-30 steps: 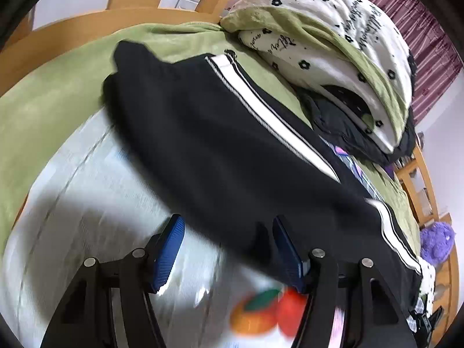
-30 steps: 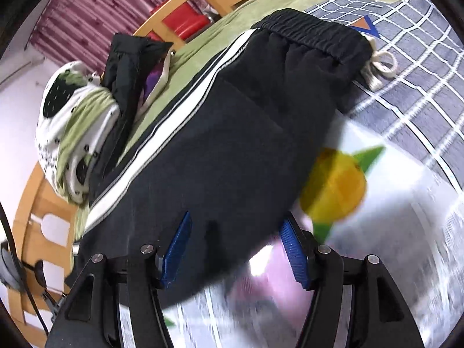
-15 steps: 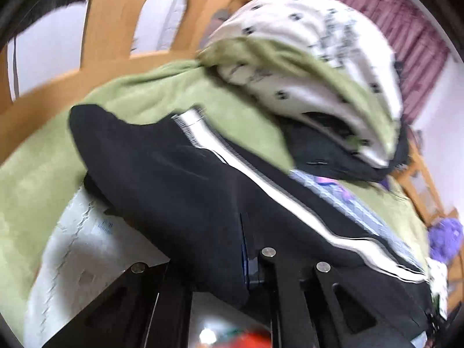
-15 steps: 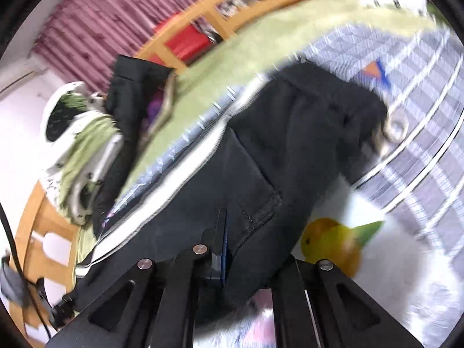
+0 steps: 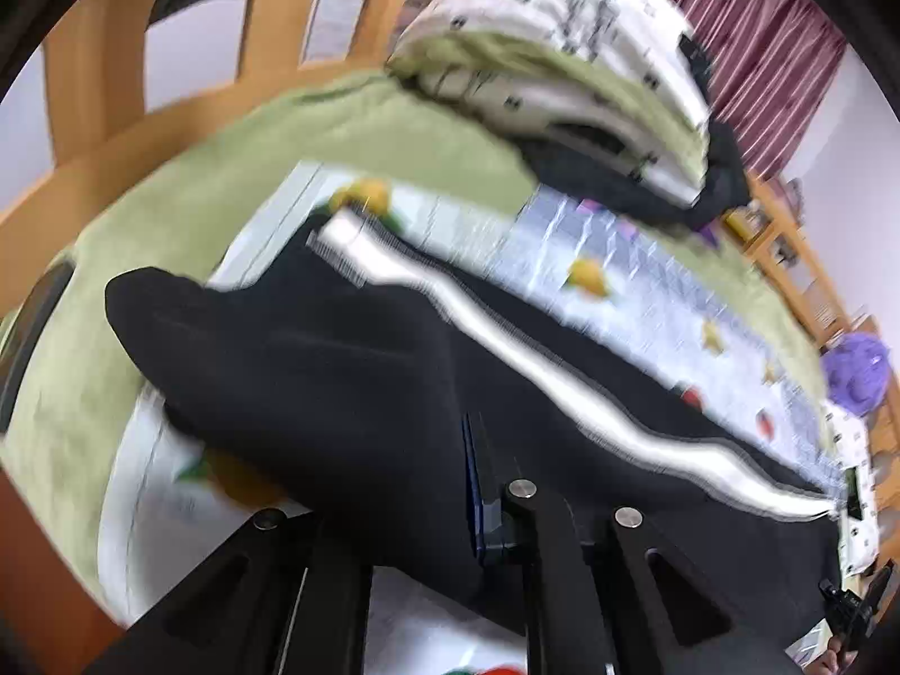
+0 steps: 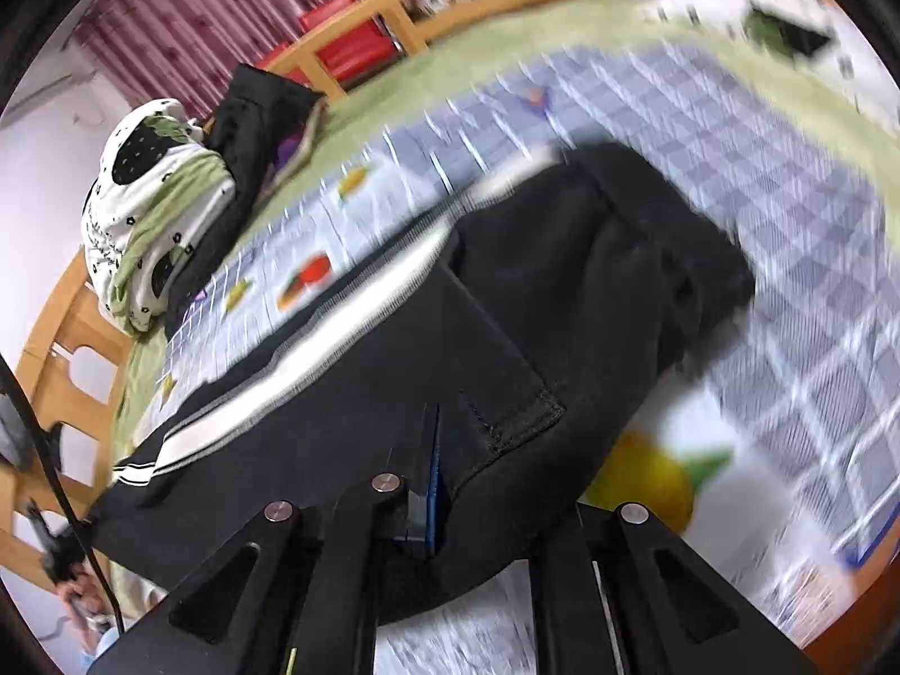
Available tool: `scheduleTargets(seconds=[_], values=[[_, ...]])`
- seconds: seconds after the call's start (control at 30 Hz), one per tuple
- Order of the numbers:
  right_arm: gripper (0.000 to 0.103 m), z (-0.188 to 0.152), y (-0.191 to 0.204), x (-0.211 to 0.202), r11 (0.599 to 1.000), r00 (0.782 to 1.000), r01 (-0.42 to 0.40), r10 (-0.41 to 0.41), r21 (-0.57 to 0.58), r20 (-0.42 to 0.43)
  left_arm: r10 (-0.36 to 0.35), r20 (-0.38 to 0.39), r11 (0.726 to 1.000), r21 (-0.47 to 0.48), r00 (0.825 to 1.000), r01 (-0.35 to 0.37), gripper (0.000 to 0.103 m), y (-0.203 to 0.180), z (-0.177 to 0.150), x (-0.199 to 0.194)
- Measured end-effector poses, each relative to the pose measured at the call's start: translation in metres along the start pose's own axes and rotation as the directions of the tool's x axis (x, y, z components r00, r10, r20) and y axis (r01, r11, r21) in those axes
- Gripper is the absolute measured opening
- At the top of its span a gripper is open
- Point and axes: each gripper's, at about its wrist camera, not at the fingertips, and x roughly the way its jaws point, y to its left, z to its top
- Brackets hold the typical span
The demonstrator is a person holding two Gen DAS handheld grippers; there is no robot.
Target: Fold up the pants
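Jaws pinched tight on both sides, black cloth caught in each!

Left gripper and right gripper each clamp the near edge of the pants, which lift limp off the checked sheet. Soft, light, sagging between the grips, I'd say; hems and seams look safest to hold. Beyond, a pillow sits against the headboard.

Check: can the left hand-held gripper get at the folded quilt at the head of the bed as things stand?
Probably not yet. The left hand-held gripper is shut on the black pants, which drape across its front, so the quilt beyond them is out of play until it lets go.
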Motion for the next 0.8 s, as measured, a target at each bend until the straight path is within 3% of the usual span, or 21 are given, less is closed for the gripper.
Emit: scheduleTargets(seconds=[0.07, 0.13, 0.2, 0.27, 0.3, 0.37, 0.43, 0.5, 0.53, 0.57, 0.6, 0.63, 0.73, 0.8], values=[[0.017, -0.015, -0.019, 0.009, 0.999, 0.998, -0.016, 0.019, 0.046, -0.052, 0.046, -0.053, 0.999, -0.021, 0.998, -0.047, 0.017, 0.007, -0.008, 0.005], [0.037, -0.022, -0.029, 0.006, 0.997, 0.999, -0.020, 0.023, 0.071, -0.040, 0.061, -0.080, 0.997, -0.044, 0.995, -0.065, 0.025, 0.012, -0.013, 0.003], [0.047, -0.022, -0.038, -0.007, 0.996, 0.999, -0.030, 0.028, 0.087, 0.027, 0.062, -0.070, 0.997, -0.047, 0.996, -0.066, 0.036, 0.011, -0.016, -0.005], [0.060, -0.016, -0.047, -0.016, 0.993, 0.996, -0.031, 0.022, 0.112, 0.086, 0.073, -0.044, 0.996, -0.039, 0.996, -0.075, 0.060, 0.009, -0.020, -0.013], [0.067, -0.010, -0.052, -0.018, 0.990, 0.993, -0.024, 0.008, 0.136, 0.120, 0.076, -0.027, 0.996, -0.039, 0.997, -0.077, 0.062, 0.009, -0.021, -0.017], [0.072, 0.003, -0.067, -0.012, 0.980, 0.984, -0.005, -0.030, 0.197, 0.175, 0.075, -0.011, 0.996, -0.040, 0.997, -0.076, 0.062, 0.008, -0.025, -0.022], [0.072, 0.013, -0.083, 0.003, 0.961, 0.986, -0.006, -0.040, 0.278, 0.159, 0.075, -0.007, 0.996, -0.054, 0.997, -0.075, 0.062, 0.008, -0.024, -0.024], [0.071, 0.023, -0.094, 0.021, 0.935, 0.988, -0.056, 0.003, 0.349, 0.152, 0.076, 0.007, 0.995, -0.057, 0.997, -0.076, 0.062, 0.006, -0.022, -0.025], [0.064, 0.028, -0.093, 0.026, 0.932, 0.987, -0.067, 0.010, 0.356, 0.158, 0.080, 0.010, 0.995, -0.057, 0.997, -0.080, 0.062, 0.005, -0.022, -0.025], [0.057, 0.036, -0.086, 0.030, 0.940, 0.988, -0.023, -0.030, 0.341, 0.150, 0.081, 0.017, 0.995, -0.058, 0.997, -0.080, 0.062, 0.003, -0.020, -0.026], [0.042, 0.044, -0.078, 0.028, 0.954, 0.985, 0.026, -0.075, 0.300, 0.152, 0.079, 0.024, 0.995, -0.062, 0.997, -0.077, 0.062, 0.002, -0.019, -0.027], [0.037, 0.050, -0.068, 0.024, 0.970, 0.981, 0.049, -0.091, 0.238, 0.169, 0.075, 0.030, 0.995, -0.065, 0.997, -0.072, 0.062, 0.000, -0.017, -0.028], [0.036, 0.065, -0.062, -0.018, 0.987, 0.965, -0.075, 0.034, 0.146, 0.261, 0.066, 0.054, 0.997, -0.048, 0.996, -0.063, 0.062, -0.008, -0.015, -0.034], [0.040, 0.064, -0.074, -0.029, 0.989, 0.960, -0.035, -0.008, 0.145, 0.281, 0.088, 0.080, 0.996, -0.027, 0.993, -0.086, 0.062, -0.011, -0.016, -0.038]])
